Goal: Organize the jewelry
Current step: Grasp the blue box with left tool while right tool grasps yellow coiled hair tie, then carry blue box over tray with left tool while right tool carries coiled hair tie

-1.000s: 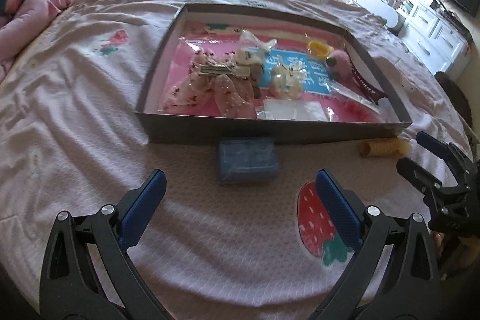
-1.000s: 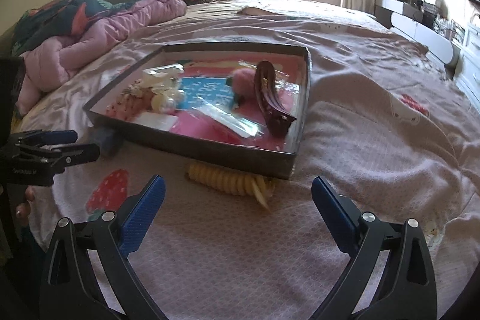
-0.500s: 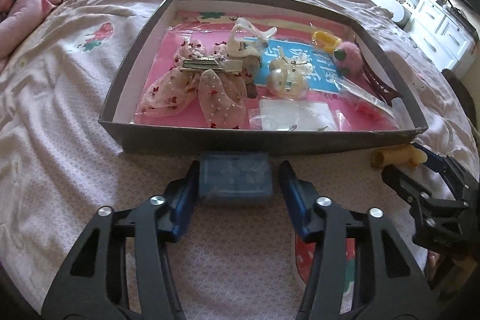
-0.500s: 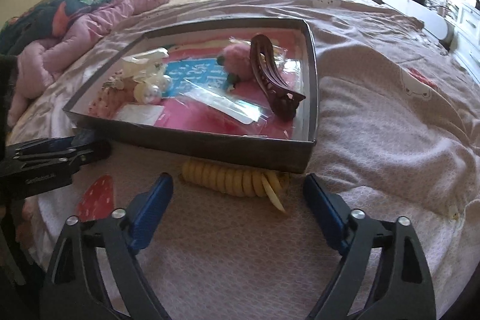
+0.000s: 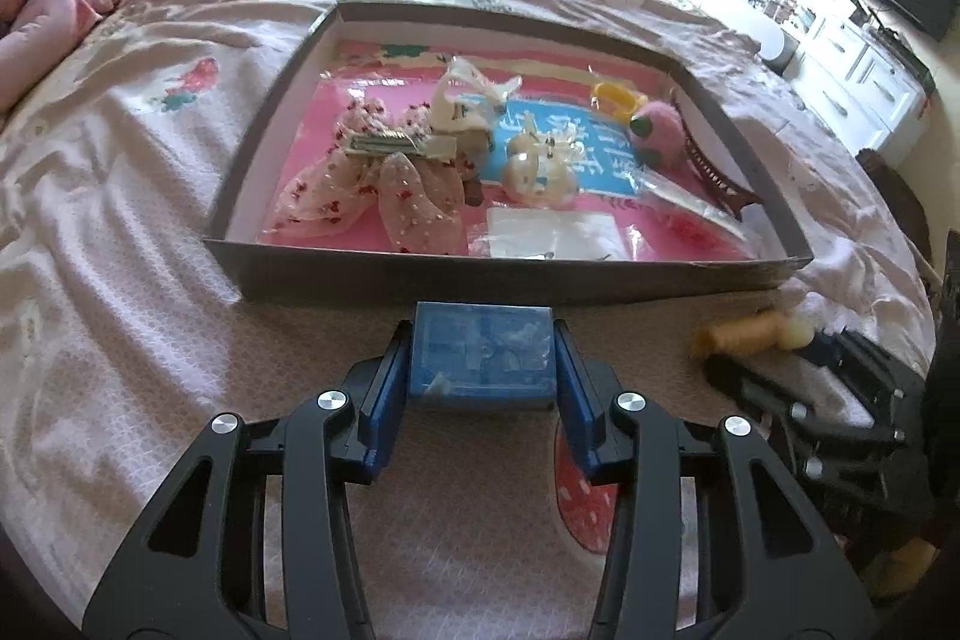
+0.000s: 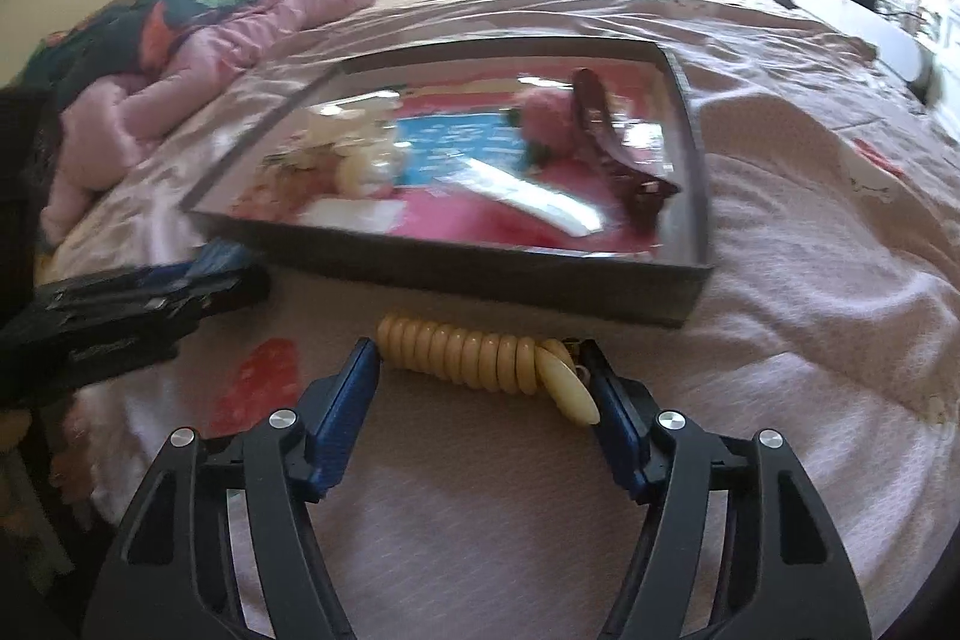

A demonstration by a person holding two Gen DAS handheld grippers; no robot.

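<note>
Two grasps on the bed, just before the tray (image 5: pixel 528 280). Left gripper (image 5: pixel 483 388): jaws, having just closed, clamp the blue box (image 5: pixel 483 358) by its side walls; rigid, light, likely slick. Right gripper (image 6: pixel 486 394): jaws closing around the yellow coil tie (image 6: pixel 474 355), ends not yet pinched; springy, apt to buckle.

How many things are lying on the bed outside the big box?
2. A small blue box lies just before the big box's front wall, between the left gripper's pads. A yellow coil lies further right. More may be hidden.
</note>
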